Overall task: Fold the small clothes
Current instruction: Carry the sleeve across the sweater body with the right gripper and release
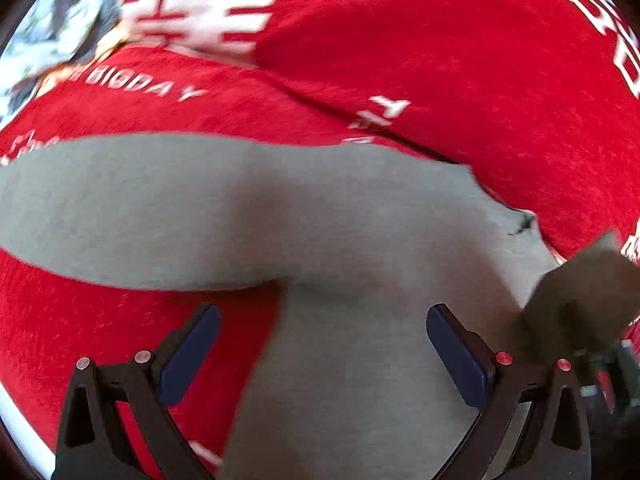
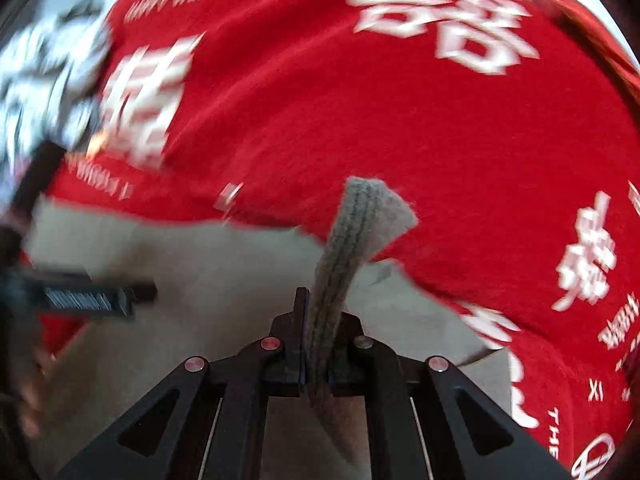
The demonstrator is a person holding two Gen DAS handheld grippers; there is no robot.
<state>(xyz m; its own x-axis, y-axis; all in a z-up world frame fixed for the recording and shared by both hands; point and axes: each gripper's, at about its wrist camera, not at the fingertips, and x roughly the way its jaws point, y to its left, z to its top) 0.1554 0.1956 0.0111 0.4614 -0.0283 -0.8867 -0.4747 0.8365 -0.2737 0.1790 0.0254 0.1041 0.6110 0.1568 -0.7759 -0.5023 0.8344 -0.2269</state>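
The right gripper (image 2: 316,344) is clamped on the grey garment's (image 1: 320,220) ribbed edge, probably to carry it over the red cloth (image 1: 460,60). The left gripper (image 1: 322,356) hovers with fingers apart, holding nothing.

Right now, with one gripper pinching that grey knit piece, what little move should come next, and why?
Probably carry the pinched ribbed edge across the flat grey knit garment on the red printed blanket. The right gripper is shut on it, while the left gripper hangs open, holding nothing.
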